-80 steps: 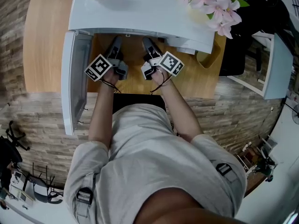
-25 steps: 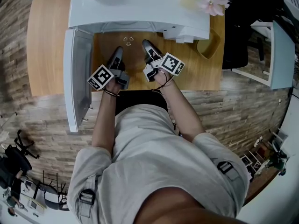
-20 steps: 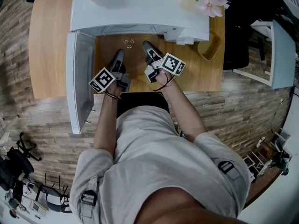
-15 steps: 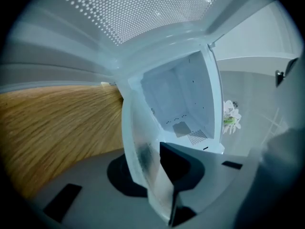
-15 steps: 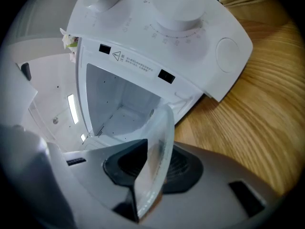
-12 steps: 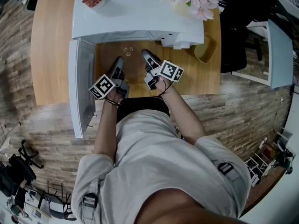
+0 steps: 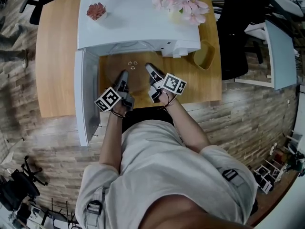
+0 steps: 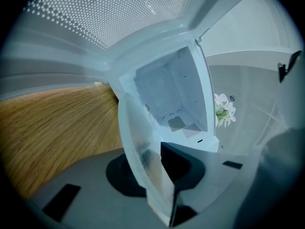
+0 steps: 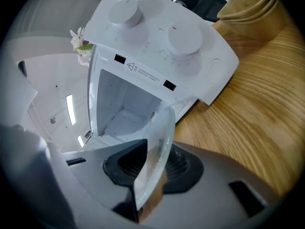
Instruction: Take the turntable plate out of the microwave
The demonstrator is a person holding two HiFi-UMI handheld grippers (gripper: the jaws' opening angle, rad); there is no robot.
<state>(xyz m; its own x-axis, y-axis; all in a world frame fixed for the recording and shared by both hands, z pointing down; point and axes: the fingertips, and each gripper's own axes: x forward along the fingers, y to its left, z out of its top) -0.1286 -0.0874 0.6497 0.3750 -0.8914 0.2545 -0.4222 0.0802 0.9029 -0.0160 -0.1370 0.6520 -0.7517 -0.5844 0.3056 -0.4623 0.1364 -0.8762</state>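
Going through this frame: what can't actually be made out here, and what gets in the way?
- Outline of the turntable plate: head view; the clear glass nearly vanishes against the wooden table.
- Inside of the microwave: head view; hidden under its own top.
- The small objects on the table in front of it: head view; too small to identify.
- Print on the warning label: right gripper view; too small and blurred to read.
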